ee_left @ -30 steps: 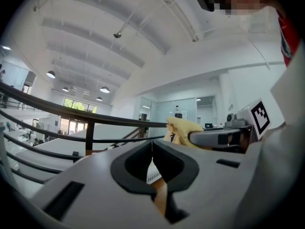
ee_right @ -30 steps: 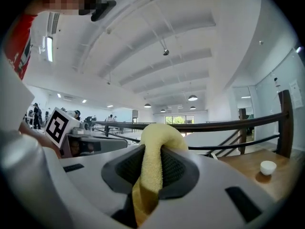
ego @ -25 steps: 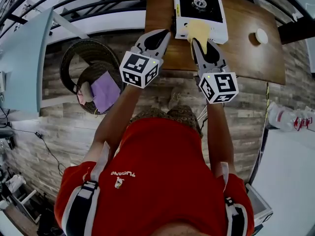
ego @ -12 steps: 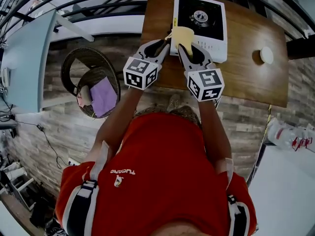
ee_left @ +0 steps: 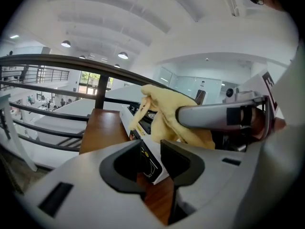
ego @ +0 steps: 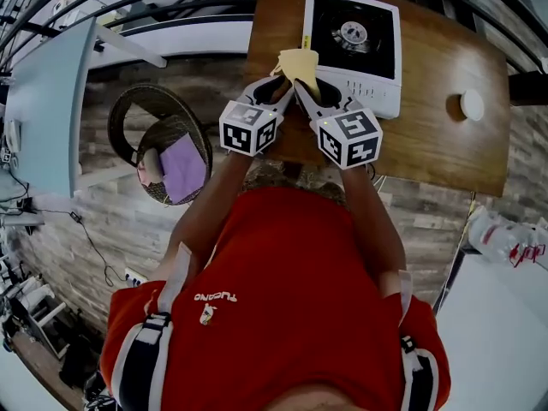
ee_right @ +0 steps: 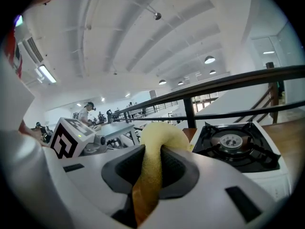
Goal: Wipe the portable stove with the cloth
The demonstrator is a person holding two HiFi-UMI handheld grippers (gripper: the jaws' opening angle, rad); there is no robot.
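Lettering on the red shirt (ego: 274, 289) looks like TUCANO; the labels on the stove (ego: 354, 32) are too small to read. Since a second ago both grippers have drawn together, and the yellow cloth (ego: 300, 62) has shifted from the stove's front edge to its 7 o'clock corner above the table (ego: 428, 101). The left gripper (ee_left: 151, 157) has just been opening; its jaws stand apart with nothing between them, the cloth just beyond at 1 o'clock. The right gripper (ee_right: 153, 166) is clamped on the cloth.
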